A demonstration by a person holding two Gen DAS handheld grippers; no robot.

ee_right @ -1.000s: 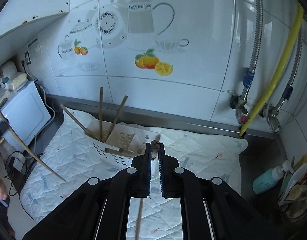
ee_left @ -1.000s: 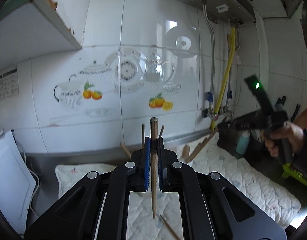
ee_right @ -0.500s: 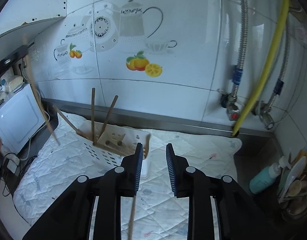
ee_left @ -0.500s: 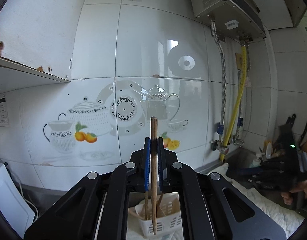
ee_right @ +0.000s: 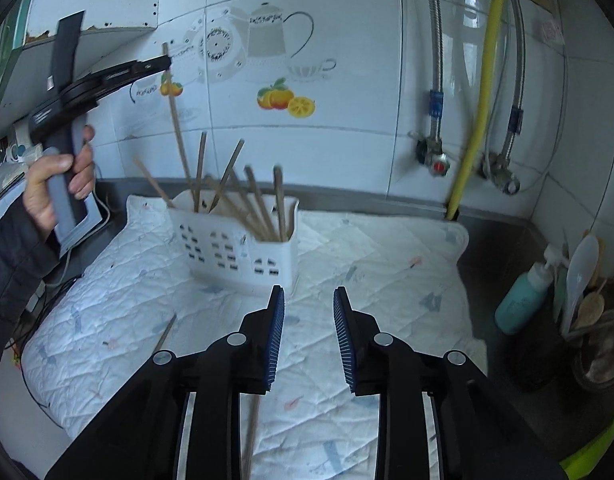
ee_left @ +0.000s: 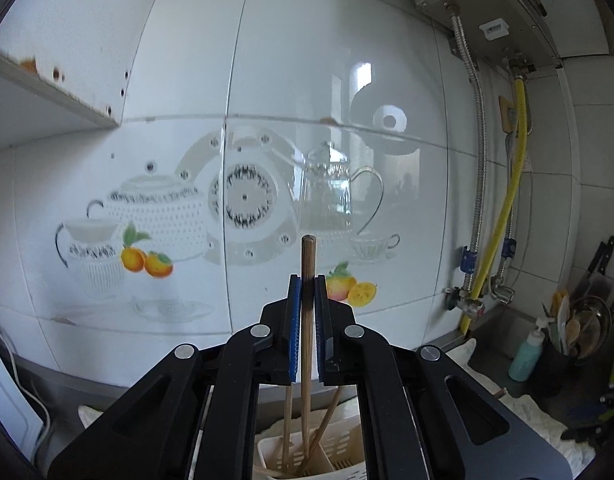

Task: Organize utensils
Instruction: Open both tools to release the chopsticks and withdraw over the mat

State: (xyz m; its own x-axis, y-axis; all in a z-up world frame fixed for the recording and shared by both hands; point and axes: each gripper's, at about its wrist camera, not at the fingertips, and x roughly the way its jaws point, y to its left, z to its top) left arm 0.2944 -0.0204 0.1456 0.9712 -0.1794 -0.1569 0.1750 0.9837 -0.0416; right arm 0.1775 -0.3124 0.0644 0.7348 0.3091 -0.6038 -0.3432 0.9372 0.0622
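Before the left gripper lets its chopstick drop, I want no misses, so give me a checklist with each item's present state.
1. Left gripper shut on the held chopstick: ok.
2. Held chopstick close to upright: ok, slightly tilted in the right wrist view.
3. Its lower end over the white holder: ok, it points into the opening in the left wrist view.
4. Lower end already inside the compartment: cannot tell.
5. Right gripper open, empty and clear of the holder: ok.
6. All chopsticks collected: not ok, loose chopsticks lie on the quilted mat.
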